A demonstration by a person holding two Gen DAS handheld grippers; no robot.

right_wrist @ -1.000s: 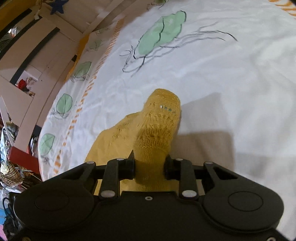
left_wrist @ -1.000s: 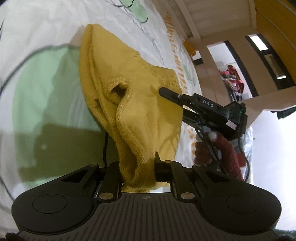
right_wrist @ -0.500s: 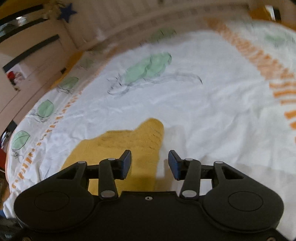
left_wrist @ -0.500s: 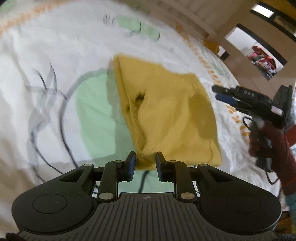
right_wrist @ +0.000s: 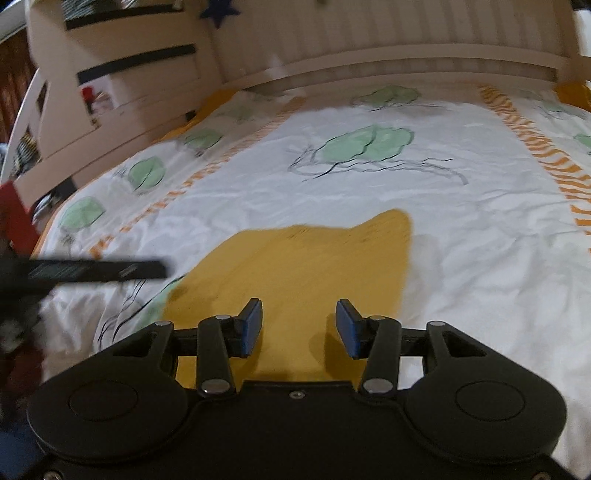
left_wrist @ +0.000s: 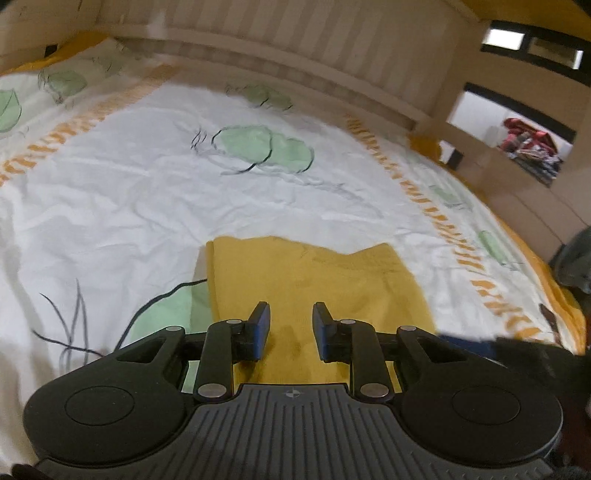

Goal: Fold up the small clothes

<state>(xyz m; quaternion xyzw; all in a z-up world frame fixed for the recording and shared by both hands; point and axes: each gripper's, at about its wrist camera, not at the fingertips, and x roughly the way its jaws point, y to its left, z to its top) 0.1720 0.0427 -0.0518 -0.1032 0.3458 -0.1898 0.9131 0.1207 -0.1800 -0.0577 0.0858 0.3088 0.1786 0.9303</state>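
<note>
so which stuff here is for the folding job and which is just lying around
For the job:
- yellow knit, lying flat on the sheet
- left gripper, jaws opening, nothing between them
- right gripper, open, nothing between them

Just lying about:
- leaf-print sheet
- bed rail
- clothes pile in the far room
- blue star on the wall

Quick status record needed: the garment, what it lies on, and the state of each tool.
garment: yellow knit top, lying flat, folded
surface: white bedsheet with green leaf print and orange stripes
left tool: jaws opening, nothing between them, above the garment's near edge
right tool: open, empty, above the garment
held: nothing
background: slatted wooden headboard
</note>
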